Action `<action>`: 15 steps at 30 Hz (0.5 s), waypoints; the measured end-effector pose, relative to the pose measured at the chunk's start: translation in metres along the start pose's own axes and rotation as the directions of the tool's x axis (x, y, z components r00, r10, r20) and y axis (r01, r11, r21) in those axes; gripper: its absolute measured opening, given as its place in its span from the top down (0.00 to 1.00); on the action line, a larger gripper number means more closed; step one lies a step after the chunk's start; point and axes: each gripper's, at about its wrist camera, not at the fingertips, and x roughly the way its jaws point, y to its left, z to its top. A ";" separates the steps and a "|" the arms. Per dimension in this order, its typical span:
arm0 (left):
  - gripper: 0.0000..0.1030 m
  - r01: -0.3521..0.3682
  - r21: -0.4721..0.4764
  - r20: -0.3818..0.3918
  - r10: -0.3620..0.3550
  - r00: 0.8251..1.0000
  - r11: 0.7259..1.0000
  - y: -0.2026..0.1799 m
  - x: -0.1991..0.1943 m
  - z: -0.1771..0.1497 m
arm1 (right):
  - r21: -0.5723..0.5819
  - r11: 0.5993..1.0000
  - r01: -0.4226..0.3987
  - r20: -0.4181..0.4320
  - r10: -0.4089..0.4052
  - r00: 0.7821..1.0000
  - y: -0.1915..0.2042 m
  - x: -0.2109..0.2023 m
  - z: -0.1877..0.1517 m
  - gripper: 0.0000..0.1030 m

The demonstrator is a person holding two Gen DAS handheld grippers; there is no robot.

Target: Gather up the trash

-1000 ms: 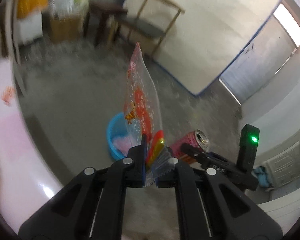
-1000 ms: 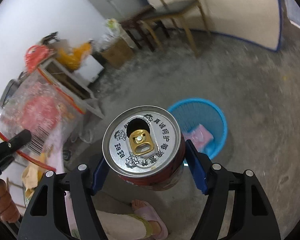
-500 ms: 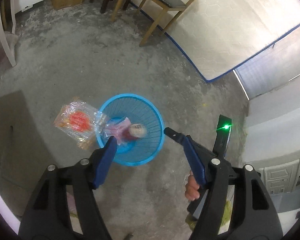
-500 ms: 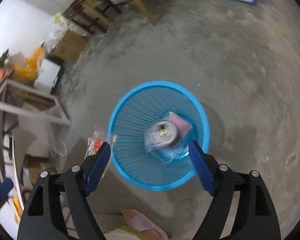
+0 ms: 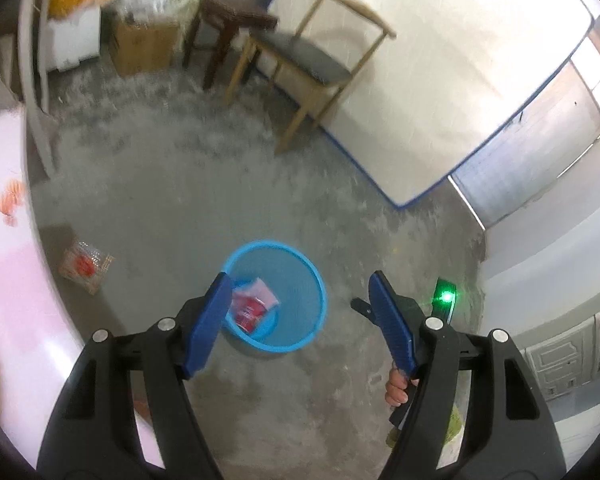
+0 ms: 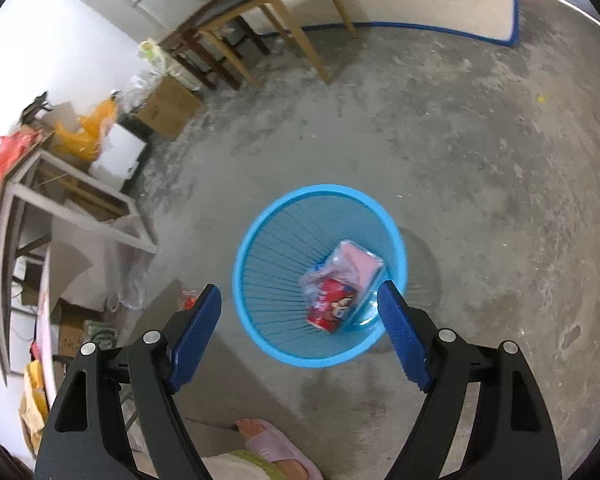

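L gripper (image 5: 298,286): jaws spread wide, have just been opening, nothing btw the blue pads (image 5: 204,324). It hangs above the floor (image 5: 180,200), tilted down, bin seen btw and just past its fingers.

R gripper (image 6: 300,298): jaws spread wide too, after just opening, nothing gripped; bin sits below, framed btw the fingers. In L view, R gripper shows at right (image 5: 360,306) w/ a hand (image 5: 396,388) on its grip and a green LED lit.

Bin (image 6: 256,236): round, light blue, slatted plastic, upright on floor, roughly mid-room.

Can (image 6: 332,310): red w/ a cartoon print, lying on its side at bin bottom, toward the near-right wall. In L view (image 5: 250,312) same spot, partly behind the L pad.

Pink pack (image 6: 360,264): pale pink, in clear crinkly wrap, also in bin, touching the can on its far side, partly over it.

Bag (image 5: 84,268): clear plastic w/ red-orange print, crumpled, flat on floor left of the bin, well apart from it, near the pink table edge (image 5: 16,280). NOT in bin. In R view only a small red scrap of it shows beside the left finger (image 6: 188,300).

Surround: wooden chair (image 5: 312,60) far side, against a white mattress (image 5: 440,92) w/ blue edging; cardboard box (image 5: 144,48) far left. Person's foot in a pink slipper (image 6: 272,448) at near edge of R view. L view is motion-blurred at far side.
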 end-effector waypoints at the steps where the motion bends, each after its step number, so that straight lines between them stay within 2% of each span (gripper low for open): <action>1: 0.33 -0.015 0.000 0.021 0.015 1.000 1.000 0.004 -0.016 0.000 | -0.012 1.000 -0.022 -0.003 0.022 1.000 0.006 -0.002 -0.003 0.24; 6: 0.30 -0.083 -0.017 0.121 0.085 0.989 0.996 0.029 -0.096 -0.013 | -0.083 0.989 -0.124 -0.051 0.120 0.991 0.044 -0.001 -0.024 0.22; 9: 0.30 -0.175 -0.036 0.167 0.178 0.970 0.984 0.050 -0.137 -0.031 | -0.134 0.970 -0.205 -0.129 0.188 0.974 0.078 0.013 -0.042 0.21; 10: 0.30 -0.221 -0.054 0.186 0.227 0.956 0.974 0.060 -0.154 -0.041 | -0.146 0.963 -0.228 -0.154 0.205 0.966 0.089 0.018 -0.047 0.21; 13: 0.30 -0.288 -0.121 0.222 0.308 0.925 0.950 0.081 -0.188 -0.061 | -0.183 0.936 -0.299 -0.242 0.252 0.937 0.129 0.044 -0.059 0.21; 15: 0.30 -0.331 -0.166 0.254 0.365 0.896 0.929 0.095 -0.216 -0.078 | -0.182 0.917 -0.354 -0.323 0.285 0.903 0.160 0.074 -0.063 0.21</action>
